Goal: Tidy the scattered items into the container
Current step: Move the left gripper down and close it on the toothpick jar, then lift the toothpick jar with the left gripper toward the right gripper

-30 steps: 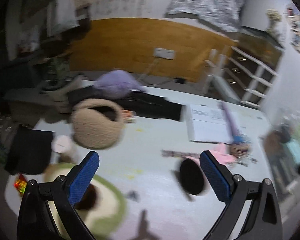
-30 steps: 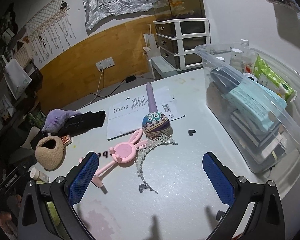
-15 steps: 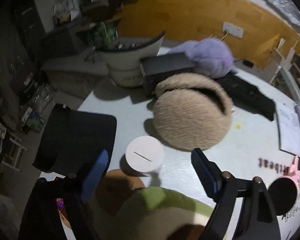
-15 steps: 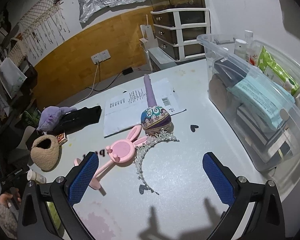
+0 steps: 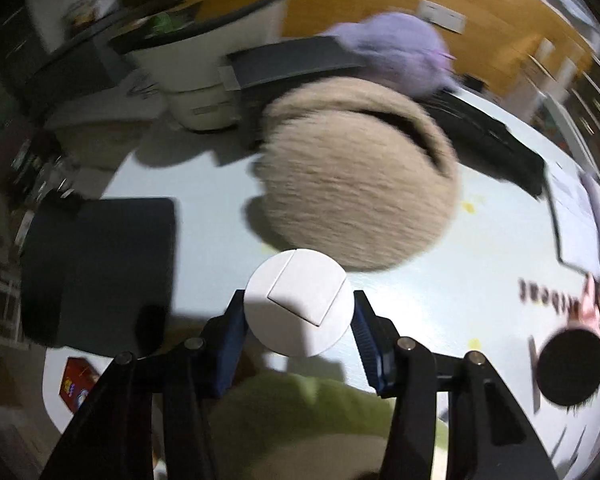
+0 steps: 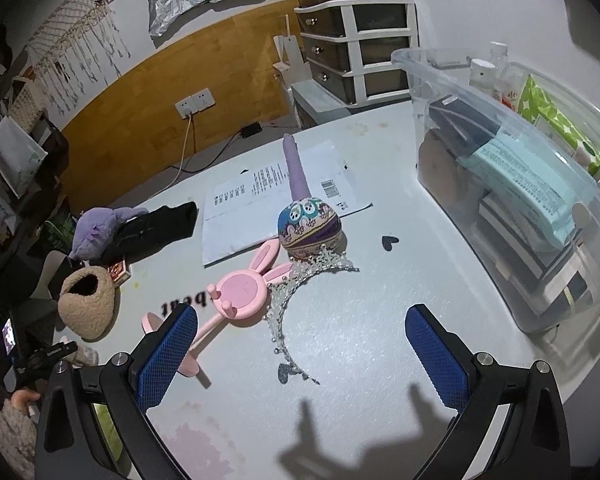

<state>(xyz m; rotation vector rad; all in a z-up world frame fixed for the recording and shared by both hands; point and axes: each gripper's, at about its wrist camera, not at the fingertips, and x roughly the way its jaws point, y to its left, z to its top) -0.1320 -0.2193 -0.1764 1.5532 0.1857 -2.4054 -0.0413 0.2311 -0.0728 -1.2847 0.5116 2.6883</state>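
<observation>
My left gripper [image 5: 298,320] has its blue pads on both sides of a white-capped bottle [image 5: 298,302], seen from above, and is shut on it. Just beyond stands a beige fluffy pouch [image 5: 356,196], also in the right wrist view [image 6: 86,306]. My right gripper [image 6: 304,354] is open and empty above the white table. Ahead of it lie a pink bunny mirror [image 6: 242,292], a pearl tiara [image 6: 300,288], a patterned ball with a purple handle [image 6: 310,226] and a small black heart [image 6: 389,242]. The clear plastic container [image 6: 512,184] stands at the right, holding boxes and packs.
A purple plush [image 6: 100,228], a black pouch [image 6: 156,228], a small red box [image 6: 119,271] and a white mailer [image 6: 276,204] lie farther back. A green avocado cushion [image 5: 300,412] lies under my left gripper; a black round disc [image 5: 570,364] is at its right.
My left gripper swung left from the open table, came down over the white bottle and closed on it. My right gripper stayed open and rose slightly.
</observation>
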